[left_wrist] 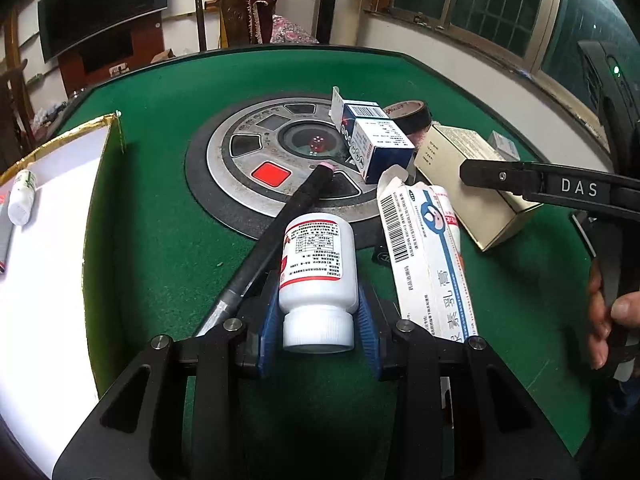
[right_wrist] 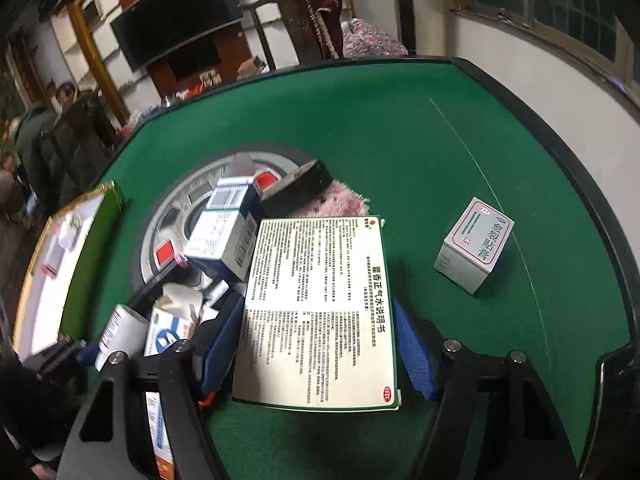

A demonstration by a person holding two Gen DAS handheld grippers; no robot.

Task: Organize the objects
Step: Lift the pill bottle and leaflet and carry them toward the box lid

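Presently the left gripper (left_wrist: 318, 320) straddles a white plastic pill bottle (left_wrist: 318, 268) lying on the green felt table (left_wrist: 160, 240), pads at its shoulders, whether squeezing unclear. Right gripper (right_wrist: 320, 344) gapes around a cream printed carton (right_wrist: 320, 312), untouched. Pickup under way; next, close and carry to the white tray (left_wrist: 52, 260).

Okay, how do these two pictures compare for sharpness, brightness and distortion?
Left wrist view: bright and crisp, the white pill bottle label is sharp, and the table rim bows with fisheye curvature. Right wrist view: darker, the white tray at the left edge is smeared, while the print on the cream box stays fairly clear.
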